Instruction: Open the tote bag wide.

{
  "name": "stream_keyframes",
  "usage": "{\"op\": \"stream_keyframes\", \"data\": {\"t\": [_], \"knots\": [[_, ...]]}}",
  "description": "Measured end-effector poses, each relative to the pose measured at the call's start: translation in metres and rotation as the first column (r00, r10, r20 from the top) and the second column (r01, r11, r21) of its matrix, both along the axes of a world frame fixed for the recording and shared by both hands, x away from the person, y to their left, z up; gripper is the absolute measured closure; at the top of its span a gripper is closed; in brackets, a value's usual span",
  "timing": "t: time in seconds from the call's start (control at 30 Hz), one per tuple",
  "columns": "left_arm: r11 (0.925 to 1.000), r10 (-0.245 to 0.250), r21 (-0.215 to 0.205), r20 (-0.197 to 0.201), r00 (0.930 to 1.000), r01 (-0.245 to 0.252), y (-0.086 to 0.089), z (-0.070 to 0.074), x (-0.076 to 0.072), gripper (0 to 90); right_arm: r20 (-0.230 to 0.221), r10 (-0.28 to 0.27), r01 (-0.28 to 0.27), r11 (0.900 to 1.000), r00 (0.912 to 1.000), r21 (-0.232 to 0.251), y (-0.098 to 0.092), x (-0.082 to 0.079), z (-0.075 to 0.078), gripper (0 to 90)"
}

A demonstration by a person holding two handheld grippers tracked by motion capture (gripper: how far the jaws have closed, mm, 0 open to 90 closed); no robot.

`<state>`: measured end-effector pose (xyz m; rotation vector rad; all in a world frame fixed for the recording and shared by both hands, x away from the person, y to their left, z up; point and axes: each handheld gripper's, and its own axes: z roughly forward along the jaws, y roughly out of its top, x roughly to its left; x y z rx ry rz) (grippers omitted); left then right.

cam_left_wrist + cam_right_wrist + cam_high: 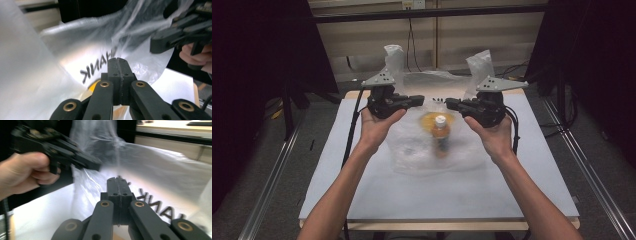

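Observation:
A clear plastic bag [412, 150] lies on the white table [412, 195], its two handles standing up at the far side. Inside it lies a bottle [441, 132] of orange drink with a white cap. Black lettering on the bag [98, 66] shows backwards in the left gripper view, and again on the bag [162, 202] in the right gripper view. My left gripper [419, 100] and right gripper [449, 104] hover above the bag's far part, tips facing each other a short gap apart. Both pairs of jaws are pressed together, left gripper [119, 60] and right gripper [117, 179], with nothing seen between them.
The table's near half is bare white surface. Black stands and rails flank the table on both sides, and cables hang at the back wall [412, 35]. The other hand's gripper [162, 45] is close on the right in the left gripper view.

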<state>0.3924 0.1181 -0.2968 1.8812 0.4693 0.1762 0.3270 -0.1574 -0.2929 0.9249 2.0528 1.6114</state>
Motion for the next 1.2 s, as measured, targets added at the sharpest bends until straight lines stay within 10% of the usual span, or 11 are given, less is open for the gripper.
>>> {"op": "stream_keyframes", "data": {"t": [1.2], "knots": [[0.9933, -0.064, 0.087, -0.14, 0.9881, 0.076, -0.027, -0.089, 0.009, 90.0, -0.174, 0.002, -0.004, 1.0, 0.9847, -0.011, -0.013, 0.038, -0.088, 90.0]]}}
